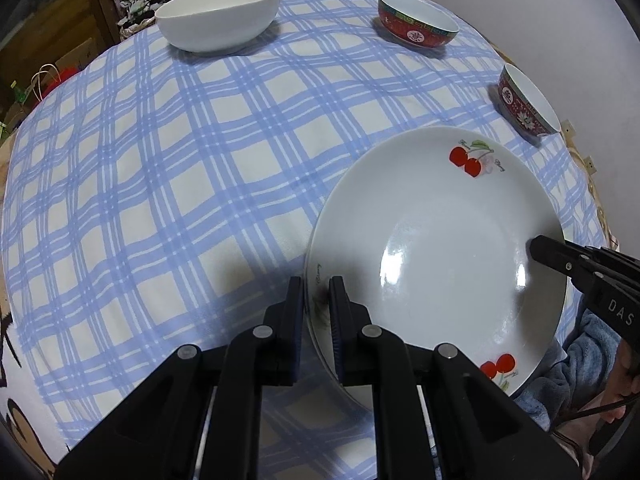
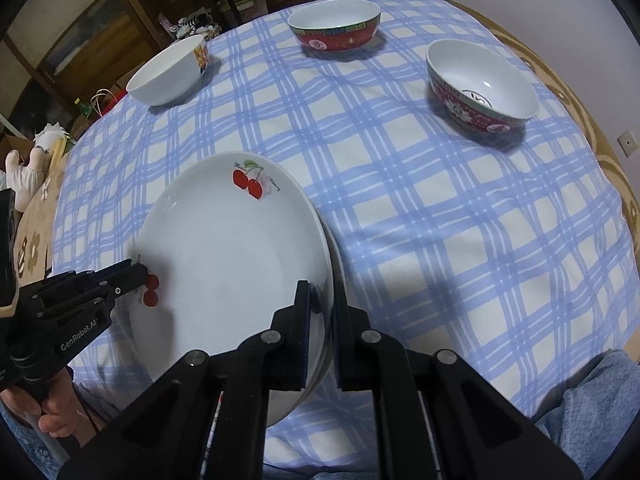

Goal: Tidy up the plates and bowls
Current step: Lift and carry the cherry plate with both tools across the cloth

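Note:
A white plate with cherry prints [image 1: 436, 248] is held between both grippers near the table's front edge; it also shows in the right wrist view [image 2: 224, 264]. My left gripper [image 1: 317, 292] is shut on its left rim. My right gripper [image 2: 322, 300] is shut on its right rim, where a second plate edge shows just beneath. A white bowl [image 1: 218, 16] stands at the far left. Two red patterned bowls [image 1: 418, 20] [image 1: 528, 98] stand at the far right.
The round table carries a blue-and-white checked cloth [image 1: 180, 168]. Wooden shelves and clutter [image 2: 120, 12] stand beyond the table's far left. A white wall lies to the right. My lap in blue cloth [image 2: 592, 412] is at the front edge.

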`<state>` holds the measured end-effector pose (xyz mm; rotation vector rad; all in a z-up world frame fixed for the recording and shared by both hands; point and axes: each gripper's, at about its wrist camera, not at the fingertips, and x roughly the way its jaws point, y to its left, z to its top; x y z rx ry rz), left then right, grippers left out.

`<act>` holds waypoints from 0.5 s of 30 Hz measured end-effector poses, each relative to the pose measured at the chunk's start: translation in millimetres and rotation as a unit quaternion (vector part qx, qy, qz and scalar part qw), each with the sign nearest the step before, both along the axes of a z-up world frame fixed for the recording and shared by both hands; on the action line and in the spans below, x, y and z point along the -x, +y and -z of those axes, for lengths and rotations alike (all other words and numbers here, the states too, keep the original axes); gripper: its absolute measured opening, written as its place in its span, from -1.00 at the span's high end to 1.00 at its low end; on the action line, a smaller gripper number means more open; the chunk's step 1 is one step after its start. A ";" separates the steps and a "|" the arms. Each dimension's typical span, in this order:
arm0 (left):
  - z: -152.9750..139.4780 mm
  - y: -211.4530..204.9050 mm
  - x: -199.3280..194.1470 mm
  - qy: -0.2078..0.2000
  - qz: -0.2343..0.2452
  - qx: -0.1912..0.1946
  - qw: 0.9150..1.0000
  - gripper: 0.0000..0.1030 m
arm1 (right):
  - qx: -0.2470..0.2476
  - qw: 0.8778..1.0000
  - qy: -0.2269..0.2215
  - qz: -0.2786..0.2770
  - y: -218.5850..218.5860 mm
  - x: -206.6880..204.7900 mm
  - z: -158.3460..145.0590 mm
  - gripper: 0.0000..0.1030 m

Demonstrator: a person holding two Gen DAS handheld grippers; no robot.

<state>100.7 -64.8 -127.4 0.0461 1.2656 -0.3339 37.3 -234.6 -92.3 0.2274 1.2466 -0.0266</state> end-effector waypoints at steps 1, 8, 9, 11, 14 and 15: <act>0.2 0.4 -0.3 0.001 0.000 0.001 1.000 0.76 | -0.001 1.000 -0.001 0.001 -0.4 -0.6 0.1 0.80; 1.1 0.3 0.3 -0.002 0.002 -0.004 1.000 0.76 | 0.020 1.000 -0.004 -0.007 4.8 -2.4 -0.1 0.78; 1.2 0.3 0.5 -0.003 0.002 -0.005 1.000 0.76 | 0.019 1.000 -0.004 -0.007 4.8 -2.6 -0.1 0.78; 1.5 0.2 0.3 -0.003 0.002 -0.004 1.000 0.76 | 0.020 1.000 -0.004 -0.007 5.4 -2.6 0.0 0.78; 2.2 1.0 0.5 -0.004 0.001 -0.002 1.000 0.76 | 0.020 1.000 -0.004 -0.006 5.7 -2.8 0.3 0.78; 2.3 1.5 0.5 -0.004 0.000 0.000 1.000 0.76 | 0.019 1.000 -0.004 -0.005 5.6 -3.0 0.5 0.78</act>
